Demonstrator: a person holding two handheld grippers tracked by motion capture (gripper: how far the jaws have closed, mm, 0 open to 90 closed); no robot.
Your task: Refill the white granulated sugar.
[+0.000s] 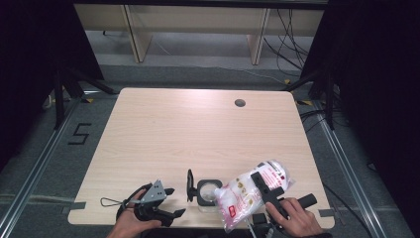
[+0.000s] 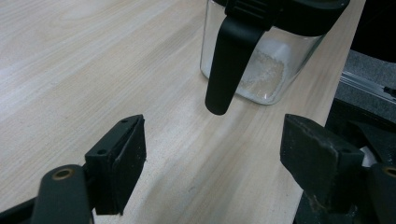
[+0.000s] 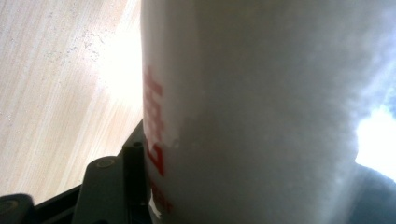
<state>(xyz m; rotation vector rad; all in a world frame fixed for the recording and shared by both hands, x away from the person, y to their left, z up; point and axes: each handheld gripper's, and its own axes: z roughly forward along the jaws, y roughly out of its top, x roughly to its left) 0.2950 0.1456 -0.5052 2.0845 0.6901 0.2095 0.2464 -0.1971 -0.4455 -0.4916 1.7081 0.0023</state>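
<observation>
Right gripper (image 1: 268, 191) clamps white bag (image 1: 247, 193), tilted over glass jar (image 1: 208, 192) near table (image 1: 198, 129) front edge. Jar holds little white grains; pouring seems mostly left. Left gripper (image 2: 212, 158) spread wide, empty.

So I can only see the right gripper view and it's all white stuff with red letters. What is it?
Observer: It's a plastic bag of white grains, clamped in the right gripper and tilted toward a jar.
Operator: A jar? What kind?
Observer: A clear glass jar with a black rim; its black lid is flipped open and stands to one side.
Operator: Is anything in it?
Observer: Yes, a shallow layer of white grains lies at its bottom.
Operator: What's the other hand doing?
Observer: The left gripper is beside the jar, jaws open, holding nothing.
</observation>
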